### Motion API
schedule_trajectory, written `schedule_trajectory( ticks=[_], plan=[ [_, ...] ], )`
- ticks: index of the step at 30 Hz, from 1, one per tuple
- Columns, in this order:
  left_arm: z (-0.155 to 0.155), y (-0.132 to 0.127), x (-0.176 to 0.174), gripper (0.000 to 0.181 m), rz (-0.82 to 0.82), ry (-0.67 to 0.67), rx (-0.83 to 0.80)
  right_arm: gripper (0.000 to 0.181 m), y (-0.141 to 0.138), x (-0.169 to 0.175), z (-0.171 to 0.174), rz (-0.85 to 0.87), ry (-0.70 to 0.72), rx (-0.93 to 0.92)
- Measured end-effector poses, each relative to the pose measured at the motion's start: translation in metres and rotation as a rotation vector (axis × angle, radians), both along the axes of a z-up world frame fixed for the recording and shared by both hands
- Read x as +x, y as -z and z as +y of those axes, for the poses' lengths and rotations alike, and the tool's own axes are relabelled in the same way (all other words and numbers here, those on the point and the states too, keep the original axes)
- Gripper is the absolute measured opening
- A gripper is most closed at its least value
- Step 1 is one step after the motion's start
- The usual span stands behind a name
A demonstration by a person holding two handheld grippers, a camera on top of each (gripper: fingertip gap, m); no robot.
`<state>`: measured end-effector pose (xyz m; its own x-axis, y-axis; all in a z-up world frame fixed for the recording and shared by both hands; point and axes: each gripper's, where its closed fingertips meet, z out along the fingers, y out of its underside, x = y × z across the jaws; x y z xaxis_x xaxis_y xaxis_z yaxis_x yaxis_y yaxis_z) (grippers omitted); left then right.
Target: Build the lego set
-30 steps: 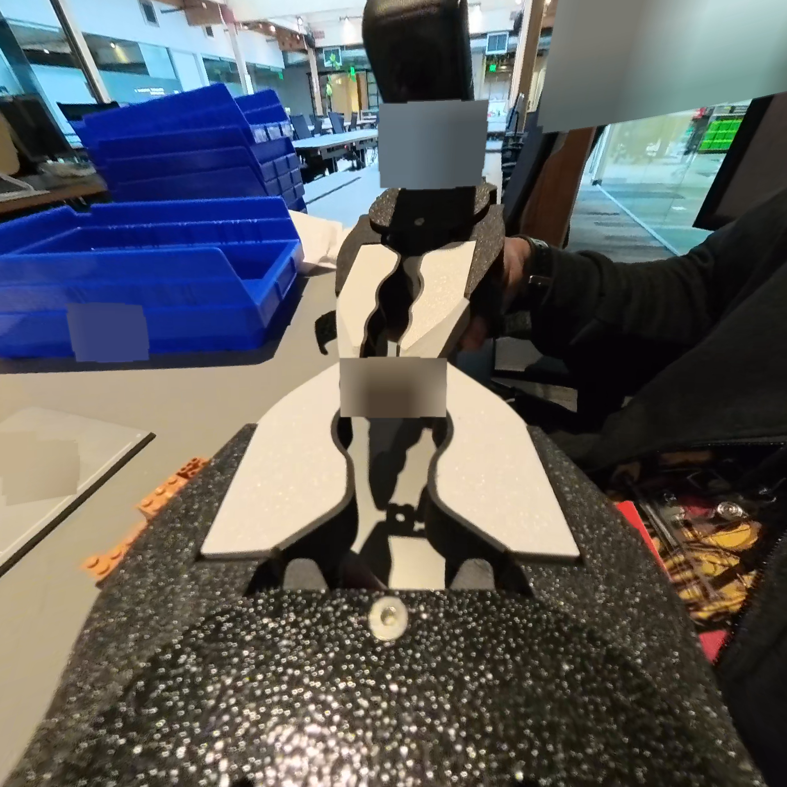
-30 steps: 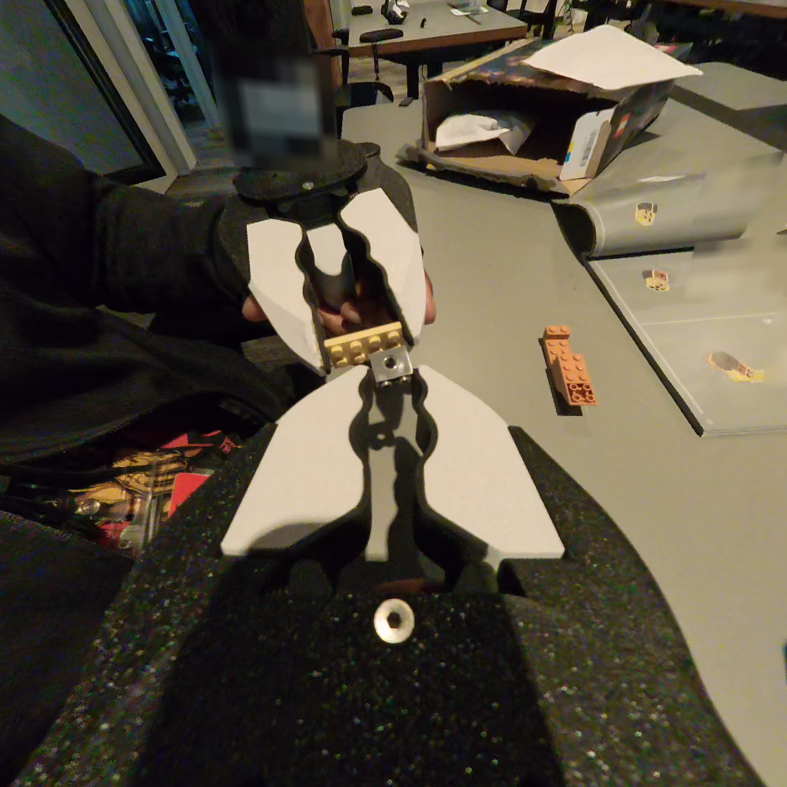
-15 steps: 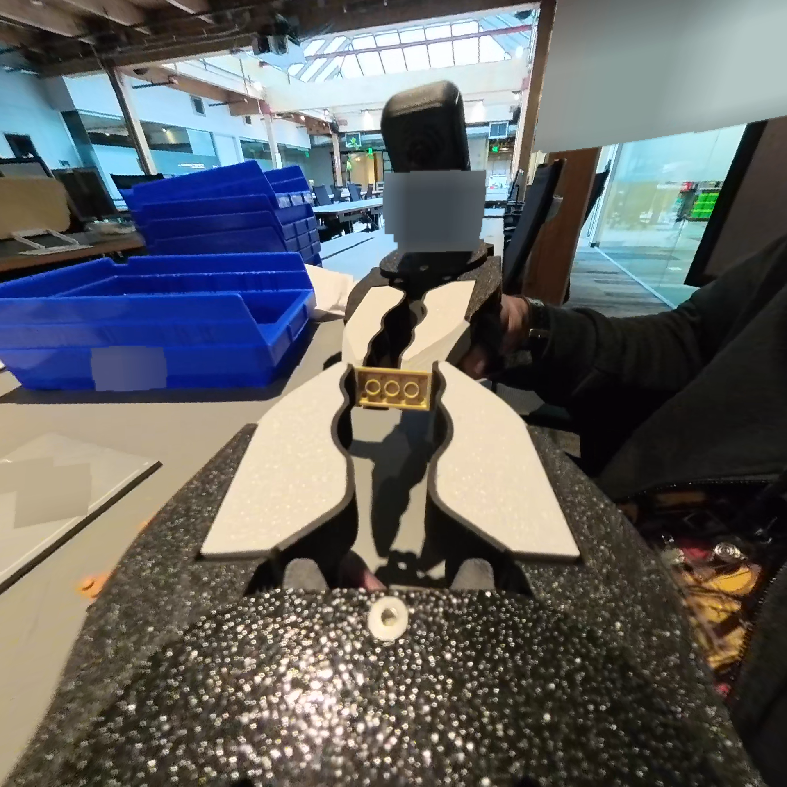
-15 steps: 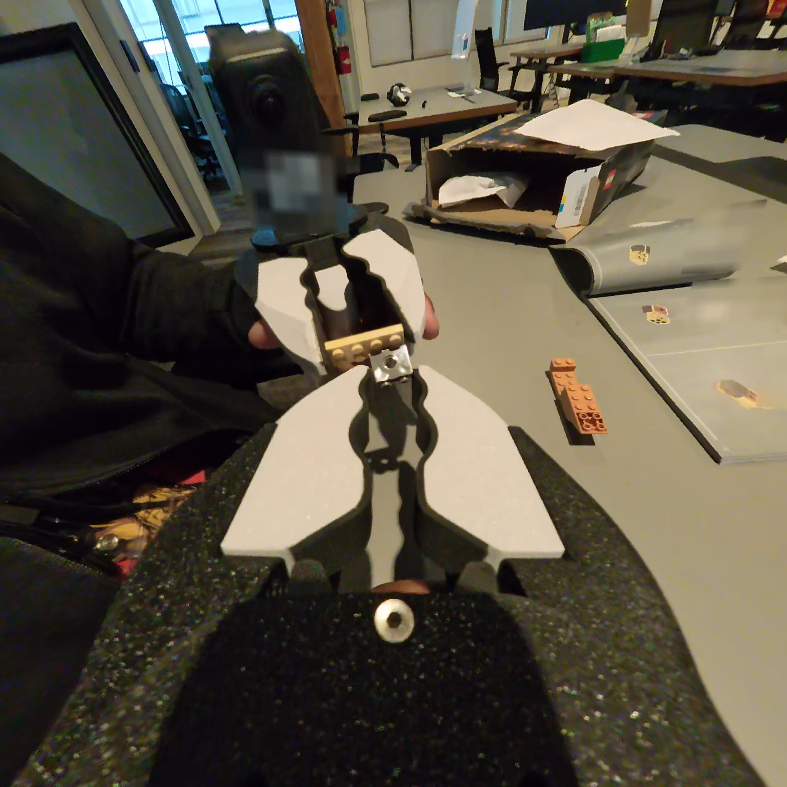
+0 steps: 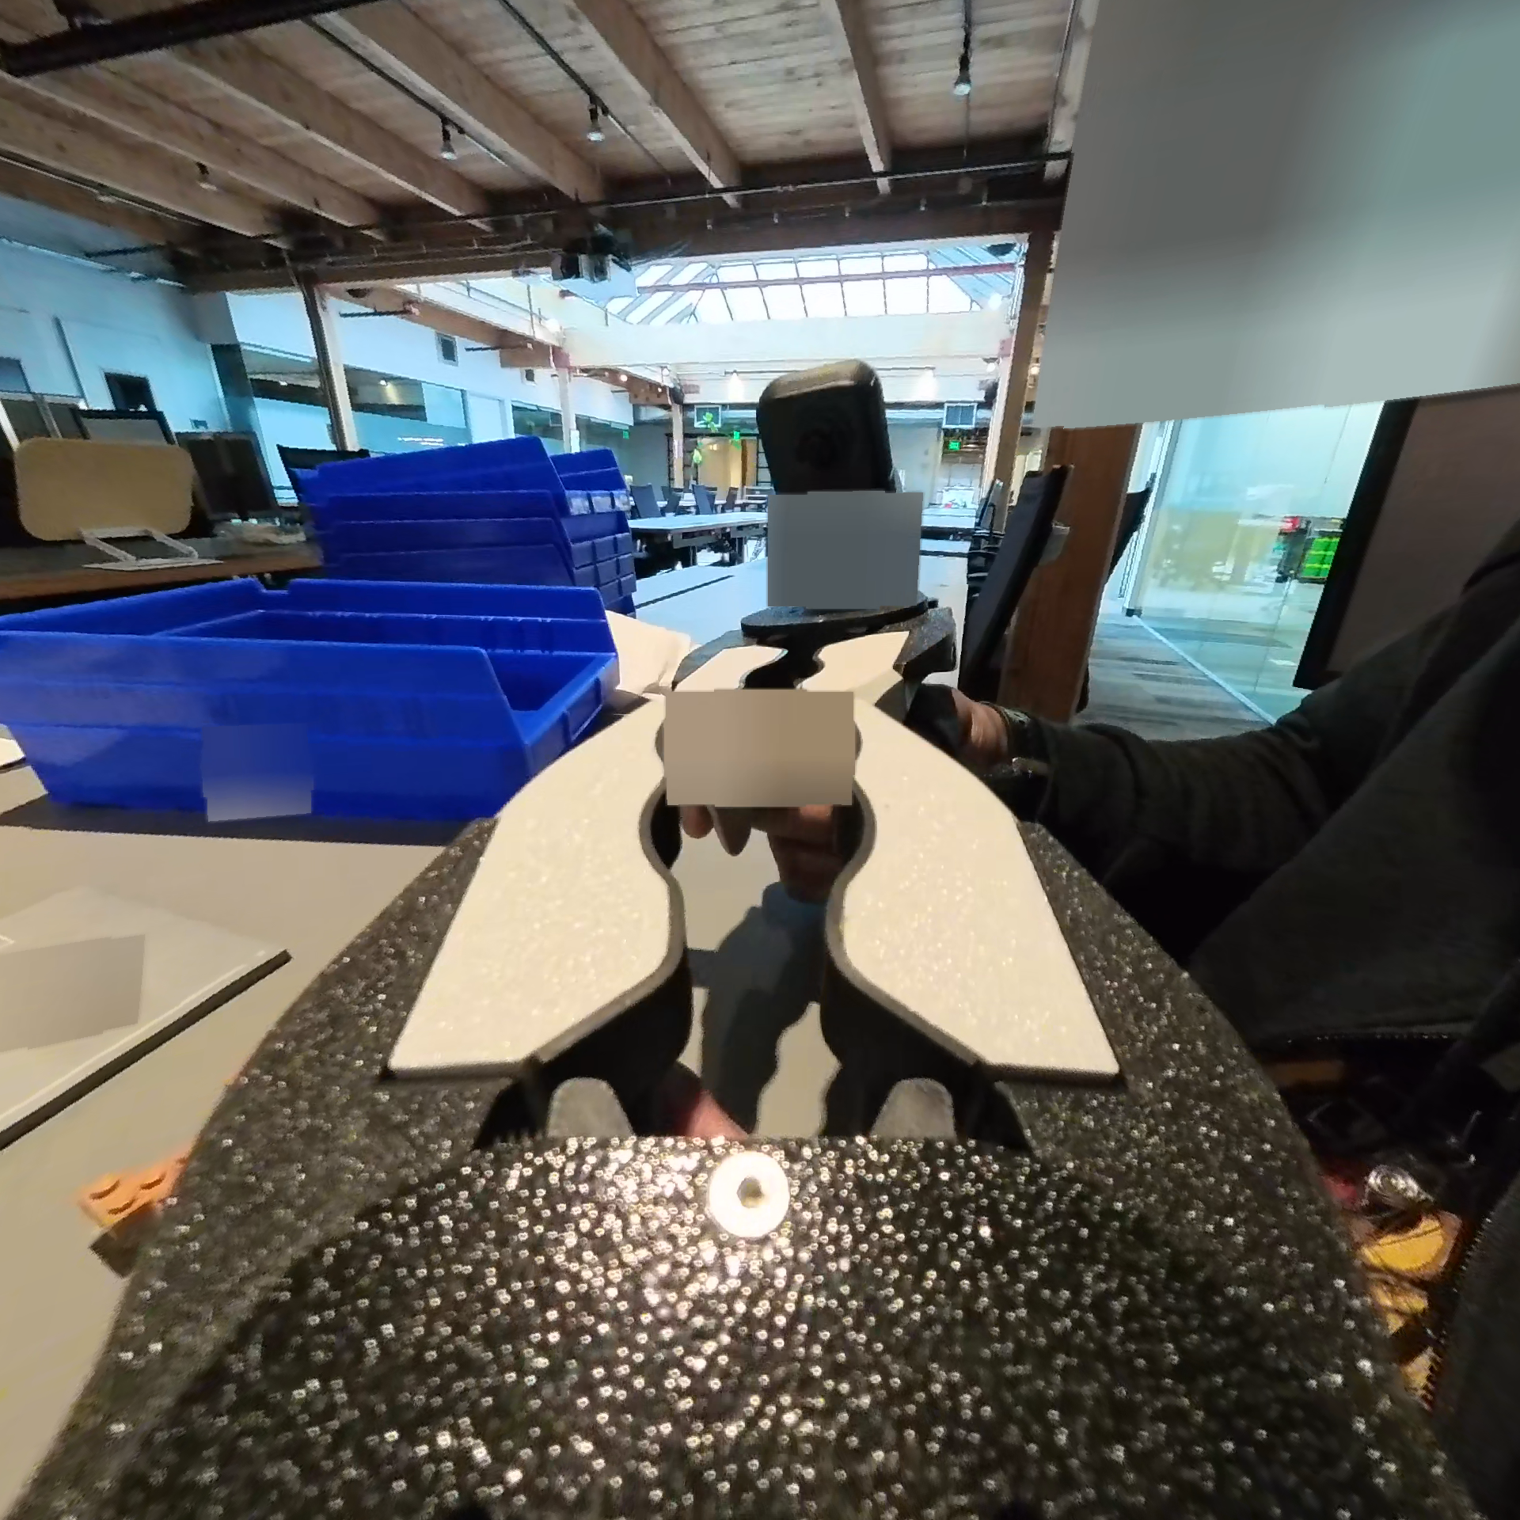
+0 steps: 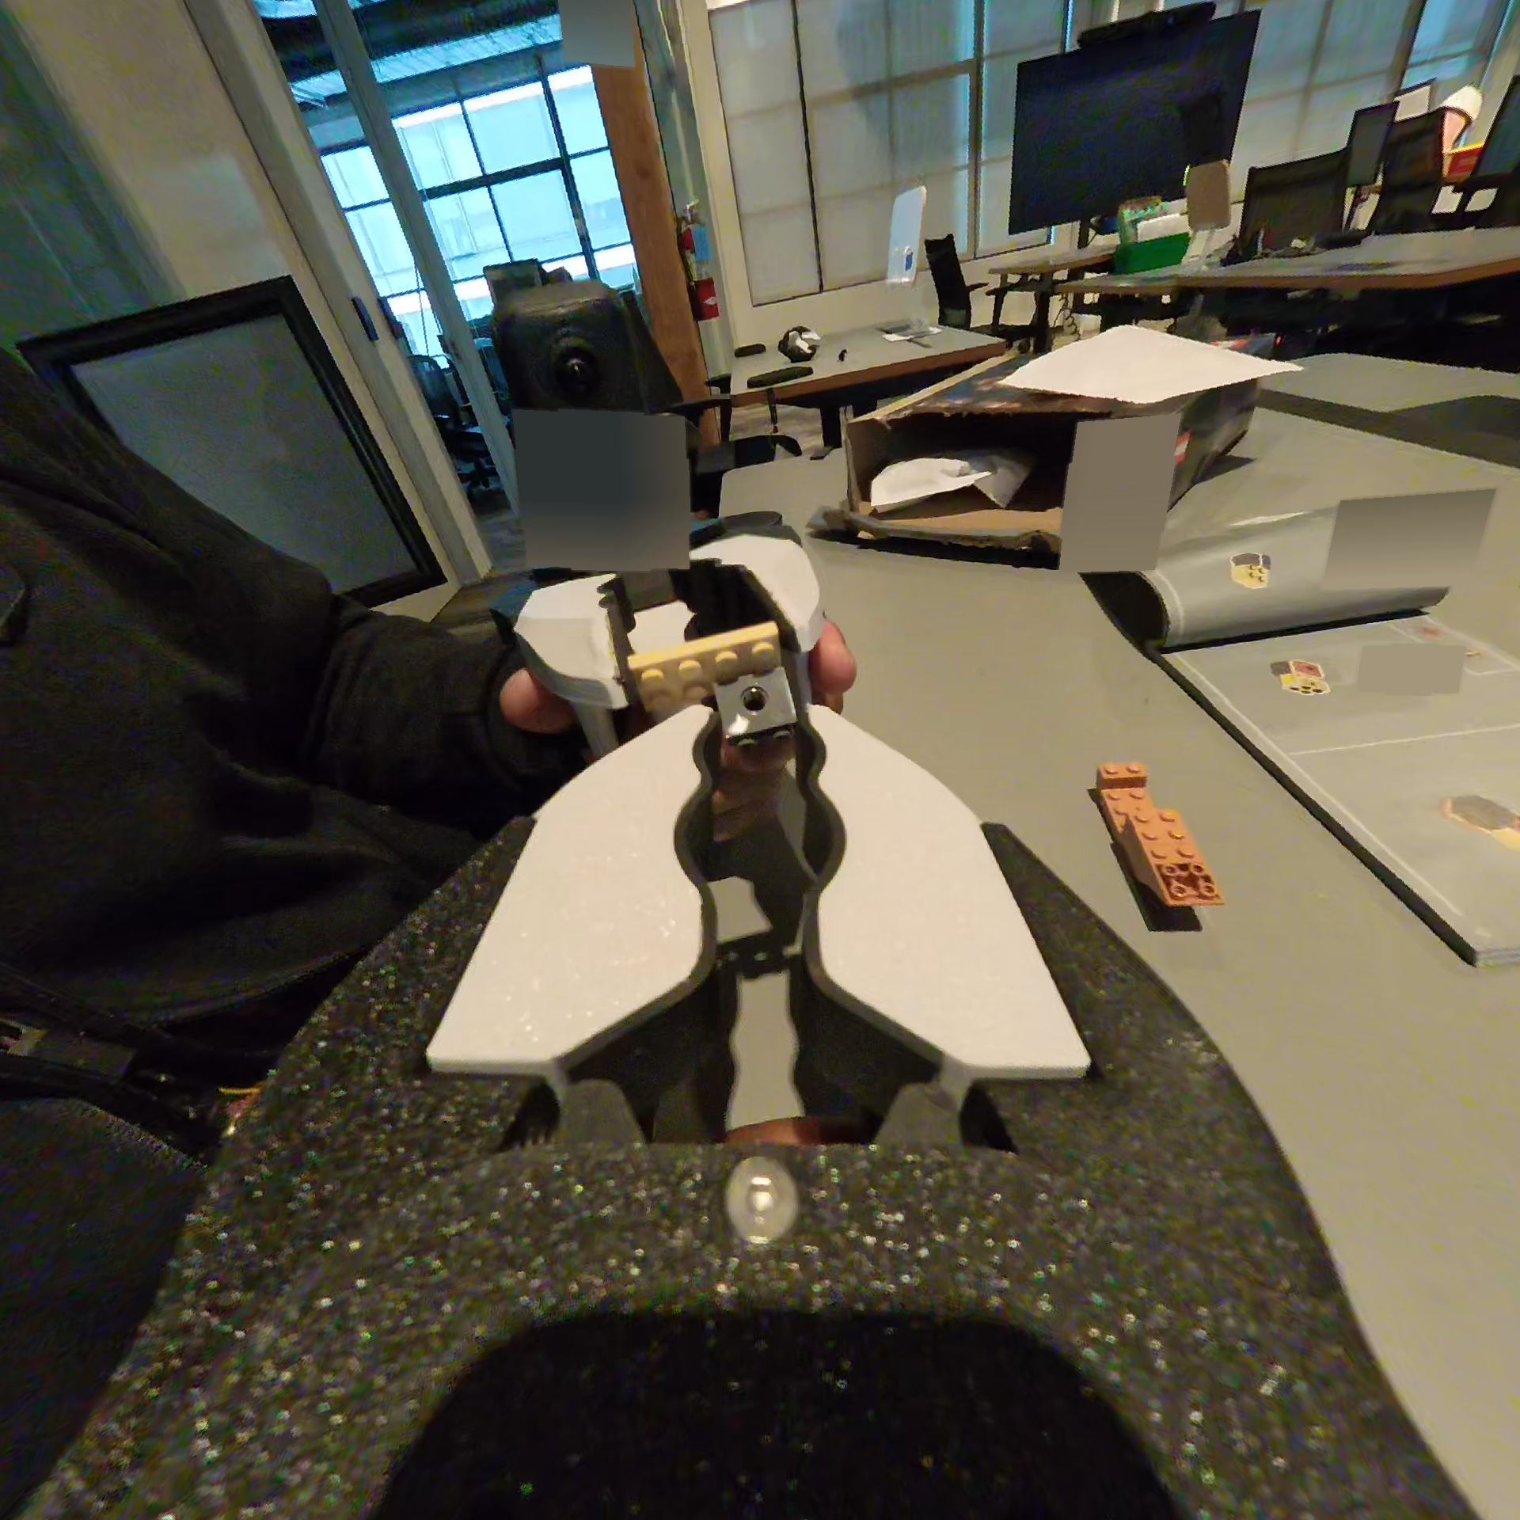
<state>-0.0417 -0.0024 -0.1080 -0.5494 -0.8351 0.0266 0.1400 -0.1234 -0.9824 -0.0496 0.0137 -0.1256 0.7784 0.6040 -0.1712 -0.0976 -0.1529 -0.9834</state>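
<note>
My left gripper [image 5: 758,740] is shut on a tan plate; a blurred patch hides its tips in the left wrist view. The right wrist view shows the left gripper [image 6: 699,637] facing me, with the tan plate [image 6: 703,665] across its tips. My right gripper [image 6: 753,728] is shut on a small grey brick [image 6: 753,707], which touches the right end of the tan plate. Both are held in the air near the table's edge. The right gripper also shows in the left wrist view [image 5: 790,670], just beyond the left gripper's tips.
An orange-brown brick assembly [image 6: 1151,831] lies on the grey table [image 6: 987,740], and shows in the left wrist view [image 5: 132,1188]. An open instruction booklet [image 6: 1357,740] lies to its right. A torn cardboard box [image 6: 987,469] is behind. Blue bins [image 5: 329,683] stand on the table. My left and right fingertips are right by each other.
Both grippers have risen and tilted upward, so more of the room and ceiling shows. The grey brick stays against the tan plate, and both grips are unchanged.
</note>
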Motion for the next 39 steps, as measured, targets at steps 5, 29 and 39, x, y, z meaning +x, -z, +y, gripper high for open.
schedule_trajectory(
  ticks=[5, 29, 39],
  plan=[
    [-0.001, 0.001, -0.001, 0.033, 0.006, 0.013, 0.006, 0.016, 0.000, -0.001, 0.000, -0.053, 0.019, 0.005],
    [-0.005, -0.014, 0.000, 0.033, -0.019, -0.015, -0.022, 0.016, -0.016, -0.001, -0.004, 0.183, -0.038, 0.100],
    [-0.011, -0.026, -0.001, 0.033, -0.033, 0.033, -0.096, 0.016, -0.026, -0.003, -0.009, 0.201, 0.034, 0.202]
  ],
)
